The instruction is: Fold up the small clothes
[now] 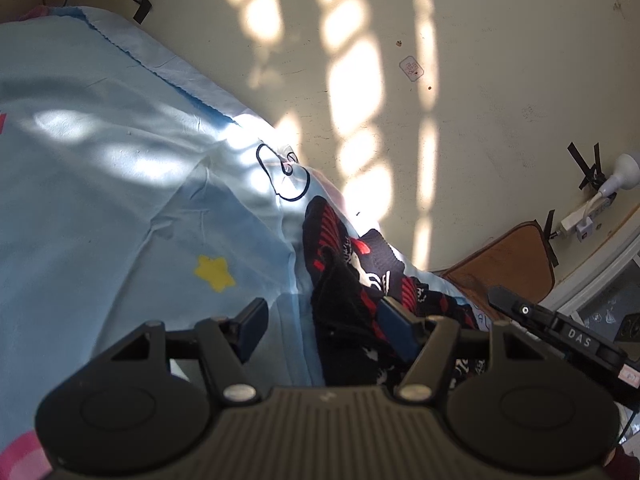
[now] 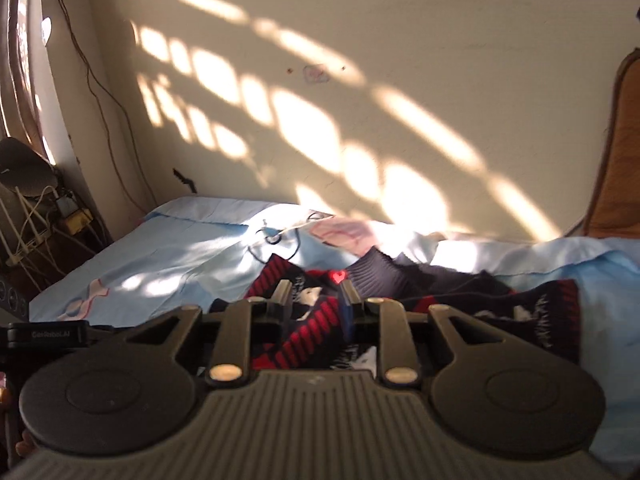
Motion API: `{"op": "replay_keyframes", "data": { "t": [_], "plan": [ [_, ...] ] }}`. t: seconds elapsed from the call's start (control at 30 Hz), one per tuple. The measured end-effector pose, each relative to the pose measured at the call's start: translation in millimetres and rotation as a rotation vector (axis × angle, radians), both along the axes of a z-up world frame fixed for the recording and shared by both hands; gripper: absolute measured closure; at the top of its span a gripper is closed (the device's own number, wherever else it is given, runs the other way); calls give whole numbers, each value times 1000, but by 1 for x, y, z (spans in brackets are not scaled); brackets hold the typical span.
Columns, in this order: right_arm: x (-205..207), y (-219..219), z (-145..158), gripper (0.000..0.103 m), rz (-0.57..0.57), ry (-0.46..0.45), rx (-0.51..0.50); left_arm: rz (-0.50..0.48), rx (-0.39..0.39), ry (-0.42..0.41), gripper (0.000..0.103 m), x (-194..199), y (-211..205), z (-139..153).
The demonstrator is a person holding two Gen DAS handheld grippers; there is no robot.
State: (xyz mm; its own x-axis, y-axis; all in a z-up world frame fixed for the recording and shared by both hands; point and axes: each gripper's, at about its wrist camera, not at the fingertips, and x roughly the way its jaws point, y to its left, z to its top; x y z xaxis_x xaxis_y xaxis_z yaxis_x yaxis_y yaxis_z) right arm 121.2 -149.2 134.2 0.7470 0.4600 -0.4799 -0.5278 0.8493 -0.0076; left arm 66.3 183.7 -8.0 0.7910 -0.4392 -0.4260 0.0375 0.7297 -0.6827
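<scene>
A small black knit garment (image 1: 328, 236) with red stripes and white print lies crumpled on the light-blue bedsheet (image 1: 100, 200). My left gripper (image 1: 320, 304) stands open over it. The fabric bunches against the right finger (image 1: 396, 328), while the left finger (image 1: 252, 320) is over bare sheet. In the right wrist view the garment (image 2: 520, 312) spreads across the sheet (image 2: 160, 256). My right gripper (image 2: 314, 290) hovers at its near edge, jaws a little apart, with fabric showing through the gap and nothing pinched. The right gripper's body (image 1: 560, 332) shows beside the left one.
A cream wall (image 2: 360, 40) with sun patches runs behind the bed. A brown cushion (image 1: 504, 264) leans at the bed's end, near a white plug and lamp (image 1: 600, 192). Cables and a power strip (image 2: 40, 232) crowd the corner by the window.
</scene>
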Motion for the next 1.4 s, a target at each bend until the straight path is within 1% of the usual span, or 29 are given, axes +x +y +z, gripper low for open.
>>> {"op": "replay_keyframes", "data": {
  "t": [0.07,0.17,0.23,0.27,0.3,0.33,0.37,0.4,0.43,0.47,0.5,0.57,0.6,0.67,0.7,0.73,0.8,0.83,0.97,1.0,1.03,1.07,1.1,1.13,1.2,1.27,1.3,1.33,1.4],
  "plan": [
    [-9,-6,-5,66,4,-11,-45,2,5,-2,40,0,-1,0],
    [-19,-1,-25,64,49,-8,-111,8,11,4,40,0,-1,-1],
    [-21,5,-39,65,83,13,-128,13,15,13,40,1,0,-2],
    [-19,7,-46,68,89,22,-145,13,16,18,40,2,0,-3],
    [-16,9,-53,72,66,26,-182,13,16,24,40,3,0,-5],
    [-10,8,-60,94,23,22,-225,12,16,29,40,3,0,-5],
    [-3,-1,-64,97,0,26,-212,11,17,31,40,3,0,-6],
    [2,-11,-62,97,-15,50,-153,10,17,30,40,3,0,-6],
    [7,-22,-58,96,-31,100,-85,11,17,26,40,3,0,-6],
    [7,-27,-53,95,-32,123,-47,15,15,19,40,2,1,-5],
    [3,-33,-46,93,-18,119,-11,22,9,9,40,1,3,-4],
    [-8,-48,-27,88,-16,53,46,37,-16,-22,40,-3,7,0],
    [-11,-59,-17,85,-46,12,68,39,-21,-41,40,-4,8,3],
    [-9,-79,-5,73,-142,-52,66,27,-8,-64,40,-4,3,10],
    [-5,-90,-2,70,-195,-76,48,6,-5,-71,40,-2,-3,14],
    [1,-99,-3,67,-234,-75,41,-19,-3,-75,40,0,-10,17],
    [13,-114,-10,65,-270,-23,77,-76,9,-78,40,7,-28,24],
    [19,-118,-15,62,-269,12,102,-101,21,-77,40,13,-39,29],
    [36,-110,-40,51,-217,132,162,-188,49,-76,40,41,-82,45],
    [41,-106,-48,51,-201,182,191,-203,65,-74,40,49,-93,47],
    [44,-101,-55,67,-185,220,195,-214,88,-67,40,57,-105,47],
    [45,-96,-59,90,-188,222,164,-220,108,-56,40,64,-114,45],
    [41,-93,-58,90,-201,192,132,-222,136,-38,41,73,-123,40],
    [38,-95,-56,90,-227,155,121,-219,159,-18,45,80,-131,34],
    [35,-105,-51,90,-308,98,100,-219,186,9,48,88,-141,22],
    [34,-114,-53,89,-334,93,84,-216,198,30,49,92,-148,7],
    [33,-115,-54,88,-316,98,87,-213,210,30,50,92,-151,1],
    [32,-117,-52,84,-296,97,96,-202,236,-11,51,88,-152,-3],
    [28,-129,-45,74,-299,66,154,-209,277,-29,51,85,-155,-2]
  ]
}}
